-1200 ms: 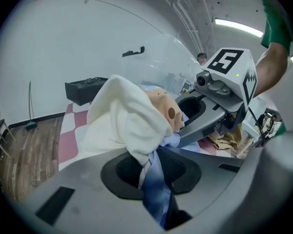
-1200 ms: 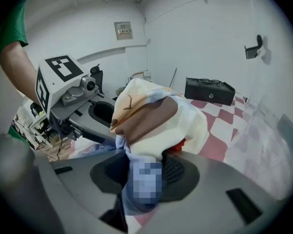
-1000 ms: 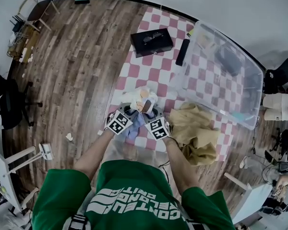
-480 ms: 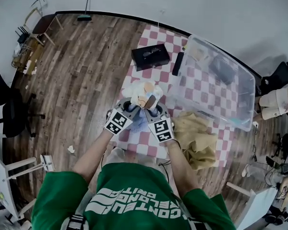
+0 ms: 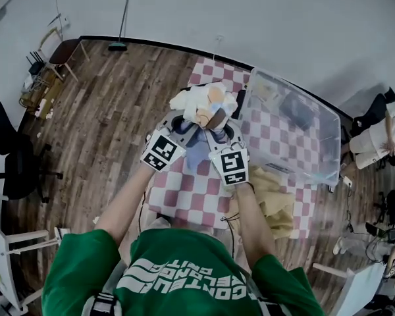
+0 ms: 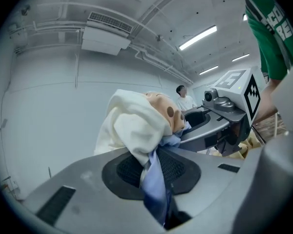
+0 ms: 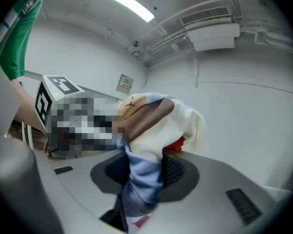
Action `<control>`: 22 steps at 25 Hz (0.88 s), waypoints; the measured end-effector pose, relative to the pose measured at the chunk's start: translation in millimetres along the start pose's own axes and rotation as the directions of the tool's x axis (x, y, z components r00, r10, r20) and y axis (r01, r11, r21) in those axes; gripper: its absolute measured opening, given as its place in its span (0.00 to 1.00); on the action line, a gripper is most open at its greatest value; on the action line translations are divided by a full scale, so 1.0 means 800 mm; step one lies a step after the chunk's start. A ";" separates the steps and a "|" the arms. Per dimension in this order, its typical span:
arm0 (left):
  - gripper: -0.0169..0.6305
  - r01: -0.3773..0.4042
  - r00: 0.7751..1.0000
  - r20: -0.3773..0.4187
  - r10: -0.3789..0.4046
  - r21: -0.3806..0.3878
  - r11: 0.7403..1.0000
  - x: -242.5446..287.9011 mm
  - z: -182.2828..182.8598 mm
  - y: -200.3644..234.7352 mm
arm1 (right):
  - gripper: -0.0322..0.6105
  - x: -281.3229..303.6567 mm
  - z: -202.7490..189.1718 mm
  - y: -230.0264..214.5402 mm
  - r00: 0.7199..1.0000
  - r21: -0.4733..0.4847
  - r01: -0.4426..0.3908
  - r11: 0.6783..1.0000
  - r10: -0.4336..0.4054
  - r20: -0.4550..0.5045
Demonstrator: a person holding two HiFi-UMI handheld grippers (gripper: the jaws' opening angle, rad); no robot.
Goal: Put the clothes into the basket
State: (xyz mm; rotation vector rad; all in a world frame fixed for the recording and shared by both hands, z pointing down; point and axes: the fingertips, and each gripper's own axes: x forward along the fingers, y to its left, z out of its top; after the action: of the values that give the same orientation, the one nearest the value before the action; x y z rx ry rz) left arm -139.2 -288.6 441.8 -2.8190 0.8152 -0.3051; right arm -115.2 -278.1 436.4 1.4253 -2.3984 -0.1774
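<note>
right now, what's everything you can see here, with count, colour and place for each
clothes bundle: one, cream with blue and tan, held above the mat between both claws
tan garment: one, tan, crumpled on the mat, near side of the basket
basket: one, clear plastic, on the mat's right side
mat: one, pink-and-white check, on the wooden floor
broom: one, dark head, against the far wall
office chair: one, black, left edge
shirt: one, green, bottom of the head view
left claw: one, grey, shut on the clothes bundle
right claw: one, grey, shut on the clothes bundle
</note>
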 end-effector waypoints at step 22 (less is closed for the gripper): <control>0.12 0.049 0.982 0.177 -0.069 0.116 0.992 0.108 0.164 -0.014 | 0.26 -0.073 0.079 -0.160 0.967 -0.031 0.226 0.974 -0.221 0.128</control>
State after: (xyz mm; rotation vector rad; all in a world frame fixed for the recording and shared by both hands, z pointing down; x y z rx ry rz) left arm -29.0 -309.8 330.5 -2.7205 0.6558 -0.0965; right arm -6.1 -294.2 328.7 1.7083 -2.3067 -0.3845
